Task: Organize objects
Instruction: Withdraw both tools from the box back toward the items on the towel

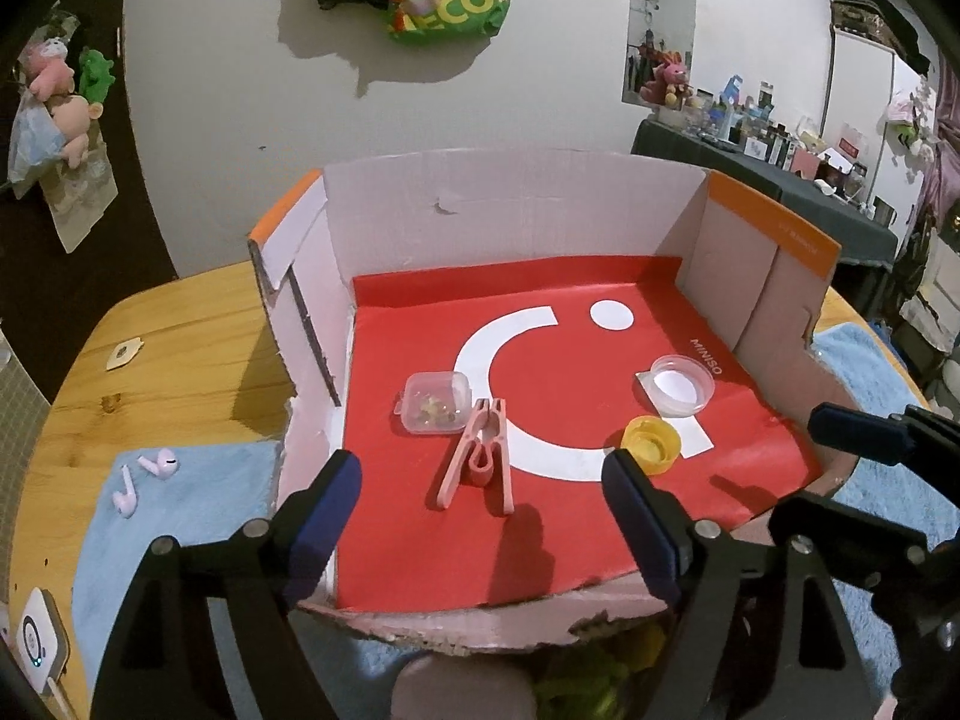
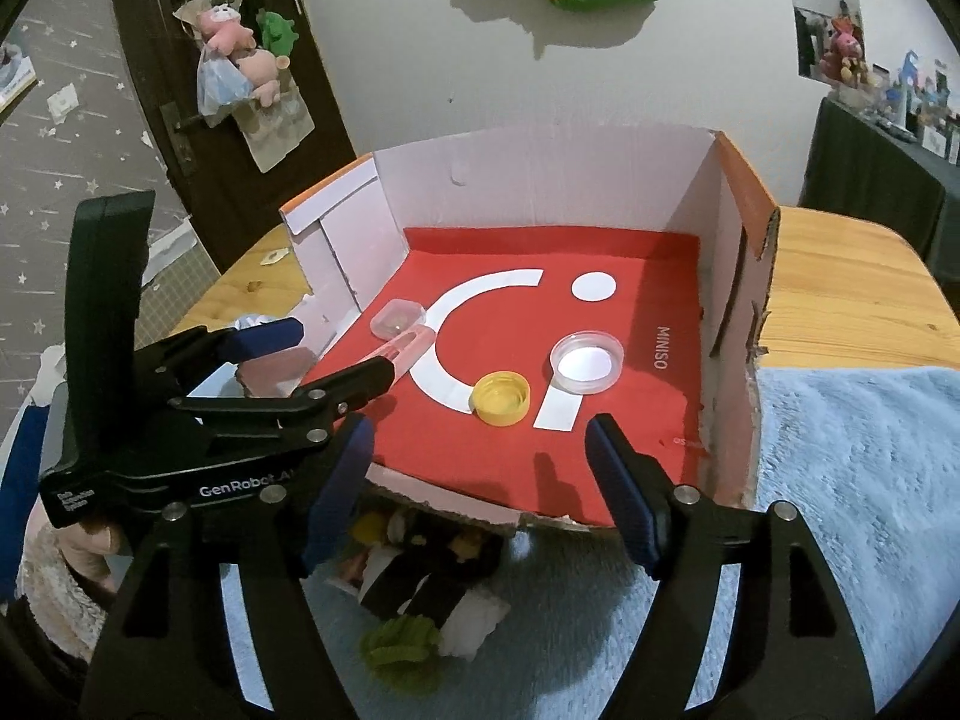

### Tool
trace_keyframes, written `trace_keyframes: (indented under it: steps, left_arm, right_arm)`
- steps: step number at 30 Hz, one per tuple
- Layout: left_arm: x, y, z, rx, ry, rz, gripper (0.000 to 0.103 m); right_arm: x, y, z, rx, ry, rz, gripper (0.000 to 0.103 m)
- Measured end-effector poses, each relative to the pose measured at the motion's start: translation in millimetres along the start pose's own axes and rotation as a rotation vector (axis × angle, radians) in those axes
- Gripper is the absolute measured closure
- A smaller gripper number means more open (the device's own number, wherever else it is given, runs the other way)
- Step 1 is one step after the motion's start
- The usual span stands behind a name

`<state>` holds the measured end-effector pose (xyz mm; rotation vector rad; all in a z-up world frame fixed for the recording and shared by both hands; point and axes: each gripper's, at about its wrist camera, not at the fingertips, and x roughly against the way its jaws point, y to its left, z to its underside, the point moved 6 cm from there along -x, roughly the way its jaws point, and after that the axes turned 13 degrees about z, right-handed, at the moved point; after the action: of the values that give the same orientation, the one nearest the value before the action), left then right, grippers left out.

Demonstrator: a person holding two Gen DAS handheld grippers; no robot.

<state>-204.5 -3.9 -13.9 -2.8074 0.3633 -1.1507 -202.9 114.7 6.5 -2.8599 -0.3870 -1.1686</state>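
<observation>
Both tools hang released at the near edge of a cardboard box, nothing between their pads.

Nearest the left wrist camera, the left tool stands wide apart over the box's near rim, and the right tool does the same beside it; neither touches anything. The cardboard box sits on a wooden tabletop, its floor lined with a red sheet printed in white. On that sheet lie a pink clothespin near the left, a small clear lidded case touching its far end, a yellow bottle cap near the right, and a clear round lid just beyond the cap. Left of the box, two pink earbuds rest on a blue towel.
</observation>
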Motion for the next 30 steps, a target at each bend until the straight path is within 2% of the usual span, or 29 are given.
trace_keyframes:
  steps: [4,6,11,13,20,30]
  left_arm:
    - [4,-1,2,0.003,-0.007,-0.001,0.018]
    - [8,-1,3,0.003,-0.015,-0.006,0.013]
    - [15,-4,5,-0.009,-0.029,-0.019,0.01]
    - [18,-6,5,-0.011,-0.04,-0.027,0.006]
    - [28,-11,10,-0.026,-0.053,-0.043,0.003]
    - [37,-14,17,-0.011,-0.053,-0.049,0.0]
  right_arm:
    - [5,0,2,-0.003,-0.006,-0.001,0.027]
    - [7,0,2,-0.003,-0.01,-0.002,0.025]
    - [15,0,6,-0.012,-0.022,-0.006,0.024]
    - [17,0,8,-0.013,-0.023,-0.007,0.019]
    - [29,-3,13,-0.02,-0.046,0.003,0.011]
    - [47,-5,22,-0.018,-0.067,0.018,0.011]
